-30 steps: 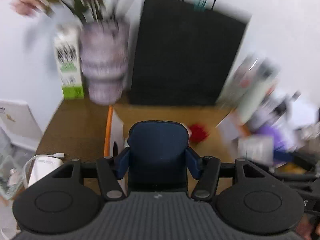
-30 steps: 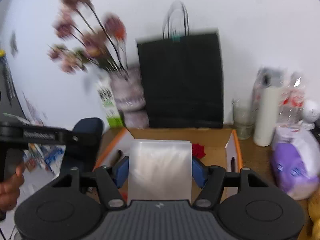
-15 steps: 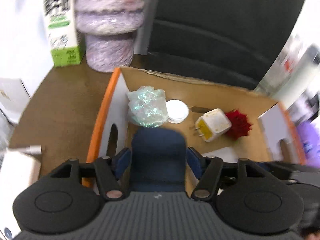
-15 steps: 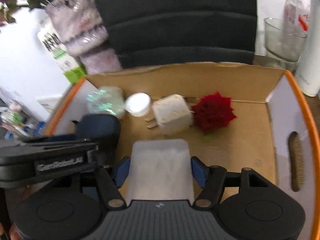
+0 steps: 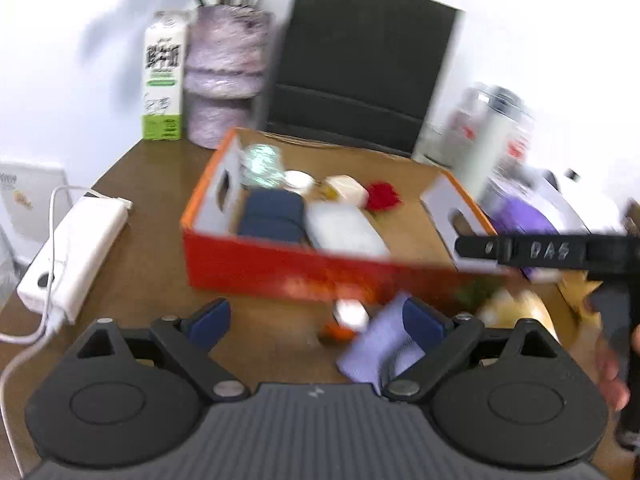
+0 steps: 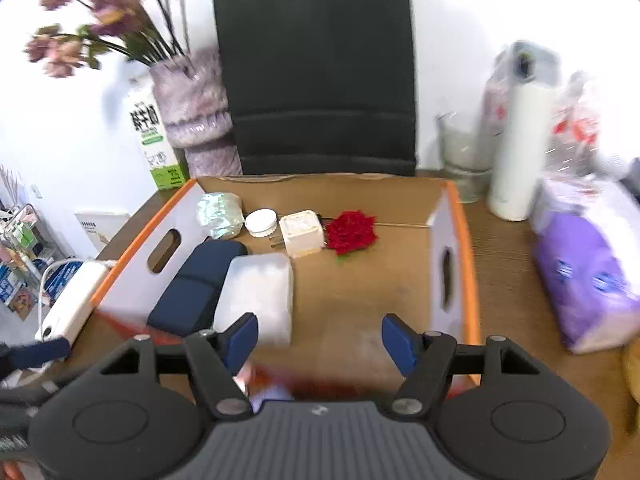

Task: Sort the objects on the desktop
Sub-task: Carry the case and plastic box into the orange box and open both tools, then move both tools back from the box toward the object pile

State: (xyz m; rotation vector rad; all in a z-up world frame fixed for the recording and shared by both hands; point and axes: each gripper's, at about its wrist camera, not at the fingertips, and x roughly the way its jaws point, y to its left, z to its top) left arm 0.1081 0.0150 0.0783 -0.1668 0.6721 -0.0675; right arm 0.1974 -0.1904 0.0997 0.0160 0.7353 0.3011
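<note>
An open orange cardboard box (image 6: 464,248) (image 5: 256,264) stands on the brown desk. Inside lie a dark blue case (image 6: 196,280) (image 5: 272,216), a frosted white case (image 6: 260,284) (image 5: 344,228), a white charger (image 6: 300,232), a red flower (image 6: 352,230), a white cap (image 6: 261,221) and a crumpled shiny wrapper (image 6: 220,214). My left gripper (image 5: 316,316) is open and empty, in front of the box above a purple packet (image 5: 380,344). My right gripper (image 6: 320,340) is open and empty over the box's near edge.
A white power adapter with cable (image 5: 72,252) lies left of the box. A milk carton (image 5: 162,76), vase (image 5: 224,76) and black paper bag (image 6: 320,68) stand behind. A white bottle (image 6: 520,144), glass (image 6: 460,152) and purple tissue pack (image 6: 584,272) are at right.
Both grippers let go of their cases, which now lie side by side in the box, opened, and pulled back toward the near side of the box.
</note>
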